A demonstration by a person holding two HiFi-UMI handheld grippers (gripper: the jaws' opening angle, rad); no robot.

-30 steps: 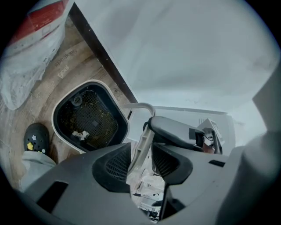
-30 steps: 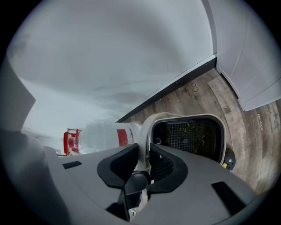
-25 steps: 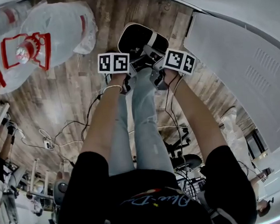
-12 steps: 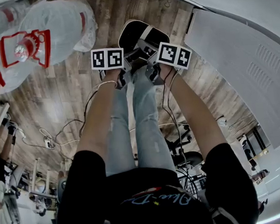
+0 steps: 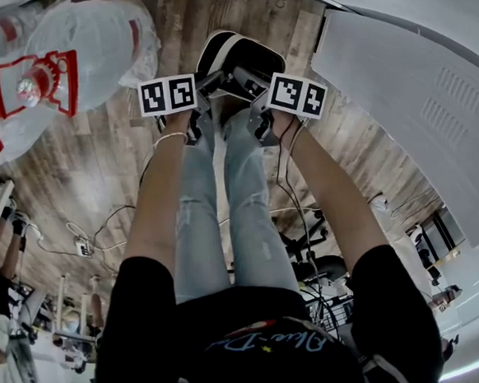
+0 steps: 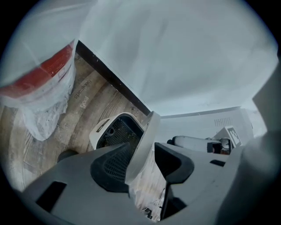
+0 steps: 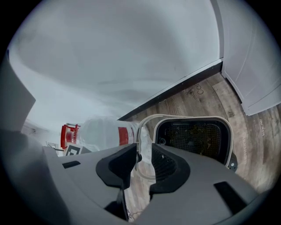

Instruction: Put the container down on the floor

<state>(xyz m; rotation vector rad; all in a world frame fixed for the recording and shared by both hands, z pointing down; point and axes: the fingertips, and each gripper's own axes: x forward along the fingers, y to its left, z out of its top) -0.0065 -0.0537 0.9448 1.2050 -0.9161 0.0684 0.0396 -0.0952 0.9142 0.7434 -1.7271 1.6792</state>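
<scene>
The container [image 5: 241, 56] rests, it seems, on the floor [image 5: 97, 165], its rim loose between both tools' jaws. The left tool [image 6: 145, 154] is being opened; the right tool [image 7: 142, 154] is held wide, gripping nothing. Both should be drawn straight back, so the rim is not snagged.

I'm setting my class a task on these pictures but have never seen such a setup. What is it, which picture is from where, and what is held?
No robot: a person holds a claw in each hand. One picture looks down from a camera on their head; the other two cameras ride on the claws. A white container with dark mesh inside sits on the wooden floor, water bottles nearby. The left claw is opening, a white part of the container between its jaws; the right claw stands open around a thin white loop. Nothing is gripped.
</scene>
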